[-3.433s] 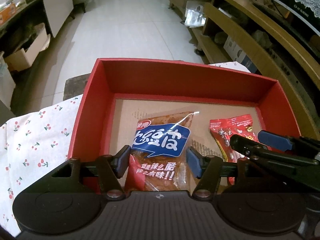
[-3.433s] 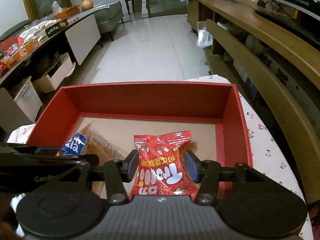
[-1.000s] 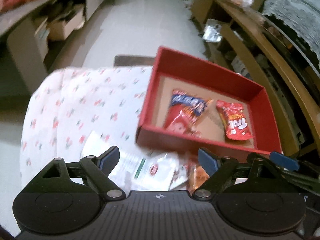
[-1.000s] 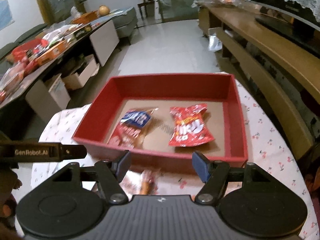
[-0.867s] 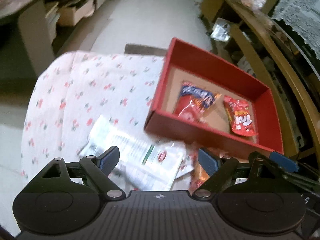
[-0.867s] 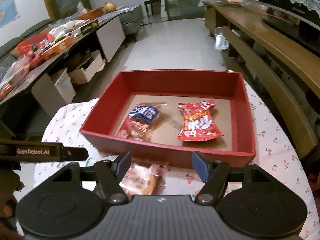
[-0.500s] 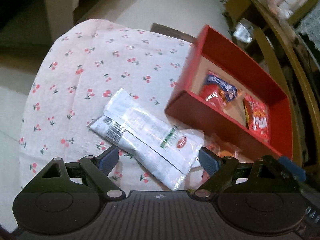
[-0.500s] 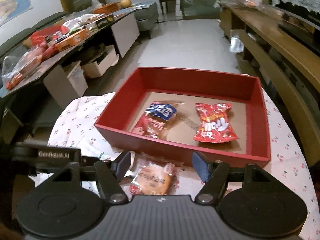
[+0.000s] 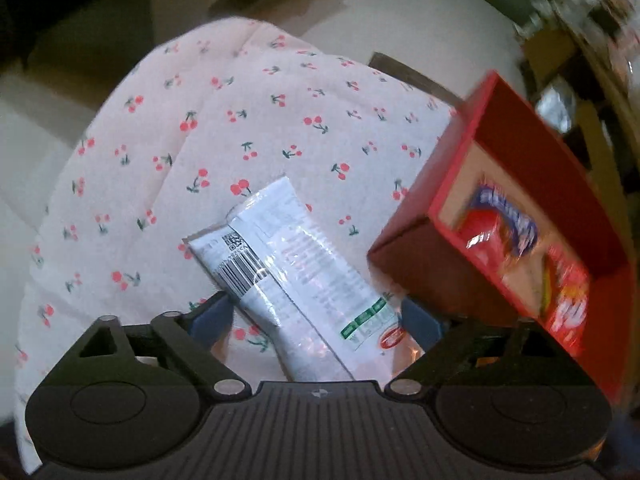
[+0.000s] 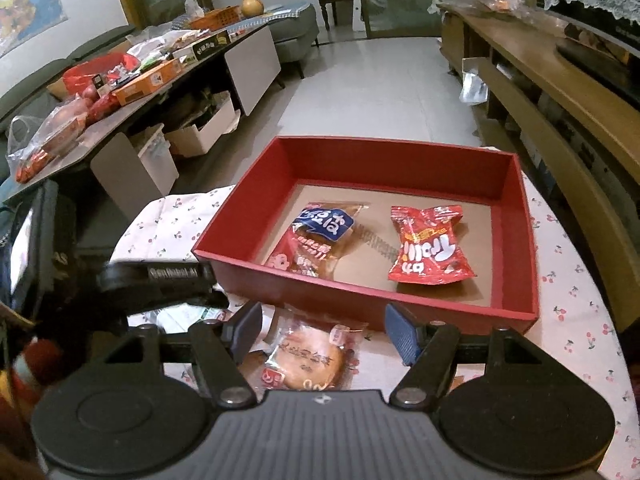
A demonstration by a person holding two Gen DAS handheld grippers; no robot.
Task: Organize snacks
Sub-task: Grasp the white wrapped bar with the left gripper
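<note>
A long white snack packet (image 9: 288,276) with a barcode lies on the cherry-print cloth, between the blue pads of my left gripper (image 9: 316,320). Its jaws are closing and the pads stand close beside the packet's edges. The red box (image 10: 360,300) holds a blue-labelled packet (image 10: 316,236) and a red packet (image 10: 428,252). In front of the box lies a round cake in a clear wrapper (image 10: 304,360), under my open right gripper (image 10: 324,330). The left gripper's black finger (image 10: 160,276) reaches in from the left over the white packet (image 10: 180,314).
The cherry-print cloth (image 9: 200,152) curves off to the floor at the left and far side. The red box (image 9: 408,256) stands just right of the white packet. A cluttered low table (image 10: 120,80) is far left, a wooden shelf unit (image 10: 560,92) to the right.
My left gripper sank toward the white packet and rolled, so the box now sits tilted at the right. The right gripper drew back slightly, bringing the wrapped cake between its fingers.
</note>
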